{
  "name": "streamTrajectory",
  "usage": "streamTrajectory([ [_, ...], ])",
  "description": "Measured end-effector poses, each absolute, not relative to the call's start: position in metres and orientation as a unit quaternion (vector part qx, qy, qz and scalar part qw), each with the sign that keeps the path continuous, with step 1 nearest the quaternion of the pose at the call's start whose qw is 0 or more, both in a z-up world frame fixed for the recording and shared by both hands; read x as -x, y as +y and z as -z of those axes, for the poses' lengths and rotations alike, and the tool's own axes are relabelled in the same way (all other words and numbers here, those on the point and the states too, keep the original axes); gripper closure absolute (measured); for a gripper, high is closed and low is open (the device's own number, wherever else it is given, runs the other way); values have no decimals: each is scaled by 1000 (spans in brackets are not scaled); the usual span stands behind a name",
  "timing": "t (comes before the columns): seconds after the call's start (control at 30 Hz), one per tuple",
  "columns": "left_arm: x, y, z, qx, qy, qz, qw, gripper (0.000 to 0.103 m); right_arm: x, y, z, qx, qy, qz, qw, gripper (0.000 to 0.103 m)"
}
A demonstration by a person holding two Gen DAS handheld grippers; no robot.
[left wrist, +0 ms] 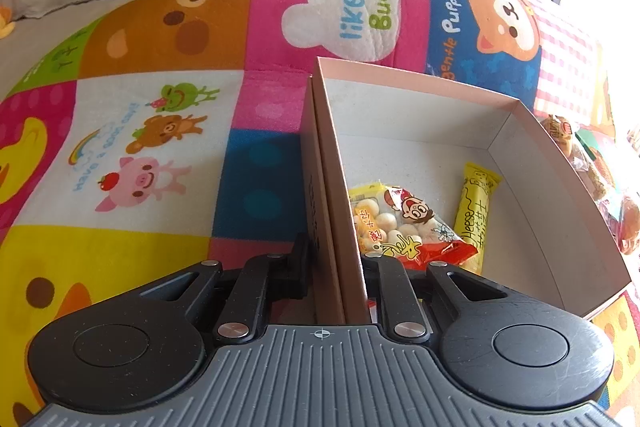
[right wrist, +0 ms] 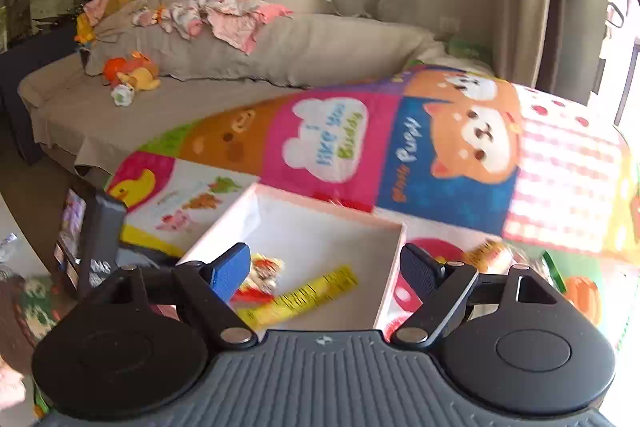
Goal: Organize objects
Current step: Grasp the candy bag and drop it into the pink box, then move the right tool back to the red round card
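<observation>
1. Mat (left wrist: 152,131) is lying under everything: bright cartoon patchwork, with a duck panel at far left, then frog, bear and pig on white, then a pink "I like you Buddy" square, a blue puppy square and a pink check patch.

2. Left gripper (left wrist: 334,259) is sitting low on the box's left wall, jaws nearly closed and clamping that wall, one finger outside and one inside.

3. Box (left wrist: 420,75) is lying open on the mat, a shallow pale-pink cardboard tray with a plain whitish floor. Its left wall is showing as a doubled layer of board with small dark print on the outer face.

4. Snack bag (left wrist: 400,223) is lying flat on the box floor, close against the gripped wall. Clear front is showing round pale biscuit balls; yellow and red print, cartoon boy's face, red lower edge.

5. Cheese stick (left wrist: 476,211) is lying just right of the bag, apart from it: long narrow yellow wrapper, black lettering reading "Cheese", crimped top end.

6. Loose wrapped snacks (left wrist: 576,143) are lying outside the box's right wall on the mat; detail is too blurred to read.

7. Right gripper (right wrist: 326,271) is hovering above the box's near edge, fingers spread wide, nothing between them. Blue pad (right wrist: 228,275) is showing on the left finger. This view is motion-blurred.
</observation>
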State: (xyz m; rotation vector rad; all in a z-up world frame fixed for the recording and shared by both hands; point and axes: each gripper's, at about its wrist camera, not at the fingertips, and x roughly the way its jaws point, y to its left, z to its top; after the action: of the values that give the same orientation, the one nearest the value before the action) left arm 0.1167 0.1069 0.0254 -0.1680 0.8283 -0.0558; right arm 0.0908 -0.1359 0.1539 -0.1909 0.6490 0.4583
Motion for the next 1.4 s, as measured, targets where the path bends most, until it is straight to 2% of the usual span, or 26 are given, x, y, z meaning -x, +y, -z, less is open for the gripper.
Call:
streamTrajectory([
  [0.13,-117,106,-25,80,402,26,912,86,-82,-192,-111,94,358,-154,916,20],
  [0.4,-117,106,-26,78,403,27,911,86,-85,-264,-43,21,441,-86,893,20],
  [0.73,-118,105,-26,75,408,23,910,86,-113,-233,-54,-16,398,-125,909,20],
  [0.8,-119,105,-26,76,408,23,909,86,-127,-222,-57,-21,393,-124,911,25],
  [0.87,-119,105,-26,76,409,23,909,86,-144,-212,-59,-22,386,-128,913,40],
  [1.0,-119,105,-26,78,409,23,909,86,-185,-193,-56,-16,385,-126,914,47],
  [1.2,-120,106,-26,81,410,24,908,86,-228,-173,-38,0,416,-132,900,64],
  [1.3,-120,107,-26,83,410,24,908,86,-228,-171,-29,10,438,-153,886,73],
  [1.4,-120,106,-26,82,411,24,908,86,-204,-176,-29,33,437,-180,881,75],
])
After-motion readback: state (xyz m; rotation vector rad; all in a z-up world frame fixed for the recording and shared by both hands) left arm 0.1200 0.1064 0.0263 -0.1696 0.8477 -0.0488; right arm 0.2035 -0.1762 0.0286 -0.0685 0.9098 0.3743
